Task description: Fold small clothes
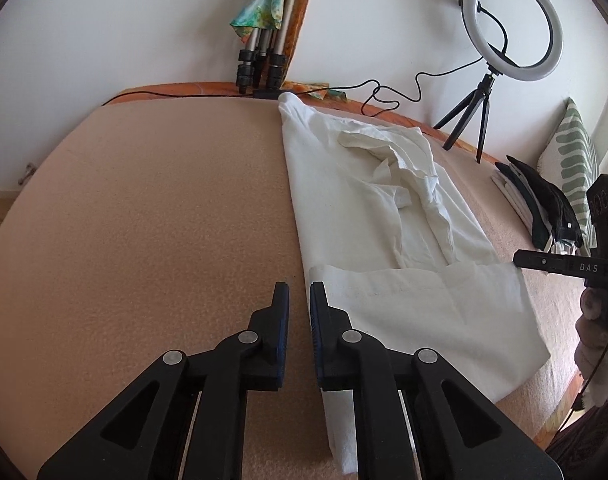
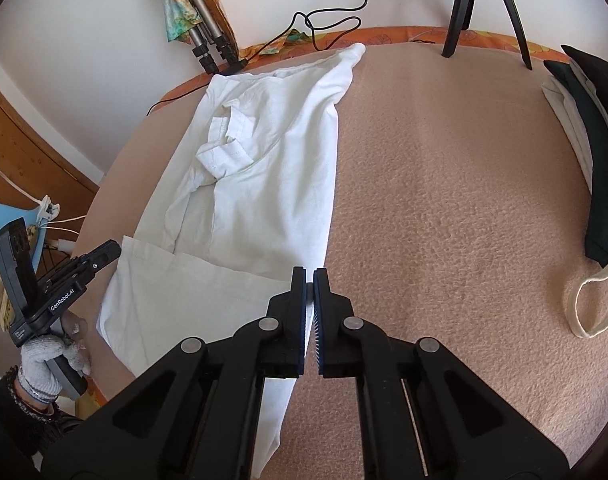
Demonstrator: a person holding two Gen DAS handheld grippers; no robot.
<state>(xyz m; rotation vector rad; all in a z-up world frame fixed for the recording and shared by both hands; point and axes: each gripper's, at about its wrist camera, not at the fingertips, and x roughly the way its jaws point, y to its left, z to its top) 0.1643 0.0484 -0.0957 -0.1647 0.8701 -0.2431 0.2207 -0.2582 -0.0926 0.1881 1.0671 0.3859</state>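
A white T-shirt (image 1: 367, 200) lay lengthwise on the peach fleece blanket (image 1: 144, 220) that covered the bed, its sides already turned in so that it made a long narrow strip, with one sleeve (image 2: 224, 152) bunched on top and the bottom hem doubled up toward the person. The left gripper (image 1: 300, 292) had its tongs drawn nearly together on the near left corner of that hem, and a strip of white cloth hung down behind its fingers, so I judged it clamped on the shirt. The right gripper (image 2: 309, 276) stood at the opposite corner with its pads closed on the fabric's edge in the same way. The shirt looked thin, light and limp, a thing that would sag and crease wherever it went unsupported and would slide little on the fleece. It seemed best held as it was, by both hem corners, kept taut between the two so the fold would land straight. A stack of folded clothes (image 2: 583, 140) waited well apart at the right of the bed, beside a ring light (image 1: 511, 24) on its tripod.
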